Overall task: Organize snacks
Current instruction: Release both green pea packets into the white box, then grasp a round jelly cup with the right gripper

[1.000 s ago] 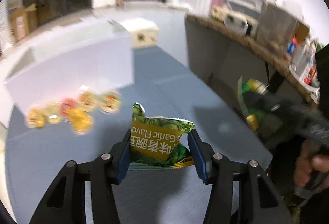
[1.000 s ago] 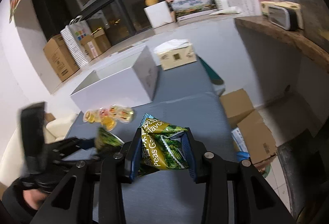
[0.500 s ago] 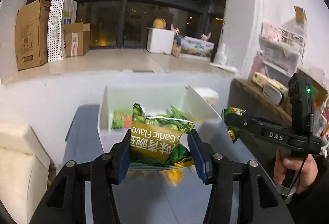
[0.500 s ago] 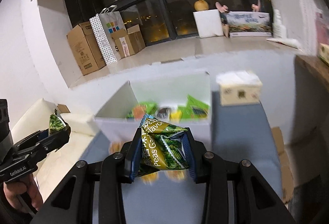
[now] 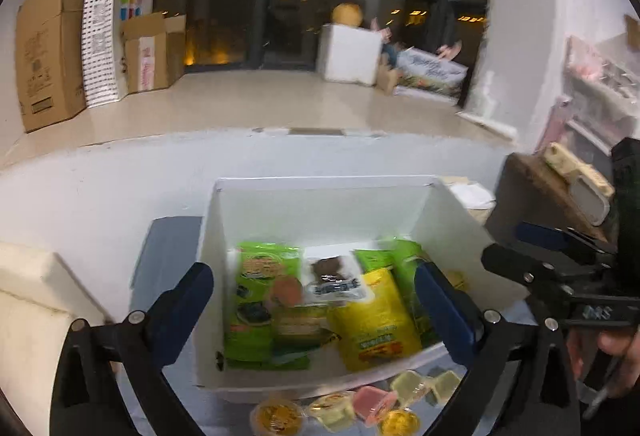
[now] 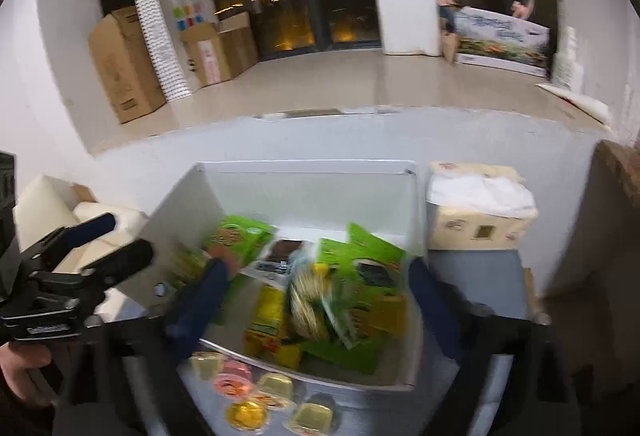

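A white open box [image 5: 320, 192] [image 6: 304, 172] stands on the grey table. It holds green snack bags [image 5: 260, 296] [image 6: 360, 260], a yellow bag [image 5: 376, 320] and a clear packet with a dark snack [image 5: 336, 276]. My left gripper [image 5: 316, 308] is open and empty above the box's near wall. My right gripper [image 6: 316, 300] is open and empty above the box, with a green and yellow bag [image 6: 320, 304] blurred between its fingers, down in the box. Several small jelly cups [image 5: 360, 404] [image 6: 260, 392] lie on the table in front of the box.
A tissue box [image 6: 480, 212] stands right of the white box. A cream cushion [image 5: 36, 308] lies at the left. Cardboard boxes [image 5: 48, 48] and a white foam box [image 5: 352, 52] stand on the ledge behind. A wooden shelf [image 5: 548, 180] runs at the right.
Both grippers held green pea bags half a second ago. Both have opened and the bags now lie in the white box. Both views have moved closer over the box.
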Available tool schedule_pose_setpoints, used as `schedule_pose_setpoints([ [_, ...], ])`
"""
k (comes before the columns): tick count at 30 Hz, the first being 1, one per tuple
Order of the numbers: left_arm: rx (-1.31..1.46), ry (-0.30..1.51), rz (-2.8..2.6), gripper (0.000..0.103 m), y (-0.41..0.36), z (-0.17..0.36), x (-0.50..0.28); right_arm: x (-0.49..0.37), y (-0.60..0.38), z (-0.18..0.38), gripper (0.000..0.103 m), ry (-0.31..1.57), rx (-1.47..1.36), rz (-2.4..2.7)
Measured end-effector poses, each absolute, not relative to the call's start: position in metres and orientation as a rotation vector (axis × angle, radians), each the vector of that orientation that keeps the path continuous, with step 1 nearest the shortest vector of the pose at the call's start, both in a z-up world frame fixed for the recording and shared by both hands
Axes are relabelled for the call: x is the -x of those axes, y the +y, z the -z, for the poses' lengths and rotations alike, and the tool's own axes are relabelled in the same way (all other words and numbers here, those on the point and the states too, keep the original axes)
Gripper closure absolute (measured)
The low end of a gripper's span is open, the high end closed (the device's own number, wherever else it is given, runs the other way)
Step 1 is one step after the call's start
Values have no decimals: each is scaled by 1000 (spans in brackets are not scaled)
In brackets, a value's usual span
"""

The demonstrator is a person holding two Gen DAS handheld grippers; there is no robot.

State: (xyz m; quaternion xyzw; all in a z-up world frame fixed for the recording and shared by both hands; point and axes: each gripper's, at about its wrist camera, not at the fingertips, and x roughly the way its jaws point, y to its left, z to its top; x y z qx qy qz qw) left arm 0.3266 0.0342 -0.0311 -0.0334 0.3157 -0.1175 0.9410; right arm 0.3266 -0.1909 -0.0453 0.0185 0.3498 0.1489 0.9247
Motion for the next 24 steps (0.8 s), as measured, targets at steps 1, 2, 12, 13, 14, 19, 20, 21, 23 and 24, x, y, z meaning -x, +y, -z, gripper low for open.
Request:
schedule_pose_setpoints([
  [1,63,644,239,0,33,33,-322,-322,-193,46,7,702,-22,-296],
  [2,51,637,231,0,33,35,-316,-317,-195,47,7,696,-7,-289],
  [12,65,639,176,0,48,49,-238,-211,-209,47,0,624,-43,-358],
  [13,77,643,180,0,49,55,-226,-196,-210,53,0,634,-59,-366],
  [14,100,658,183,0,50,64,-210,-185,-211,60,0,643,-68,-364],
  [19,82,697,187,0,41,95,-154,-155,-208,100,0,706,-82,-347],
  [20,67,692,179,0,38,99,-143,-153,-207,108,0,726,-80,-342],
  [21,57,688,173,0,36,102,-136,-152,-206,115,0,749,-83,-345],
  [23,46,688,168,0,32,107,-122,-155,-203,122,0,765,-77,-338],
  [24,41,693,167,0,32,109,-119,-156,-202,124,0,762,-72,-334],
])
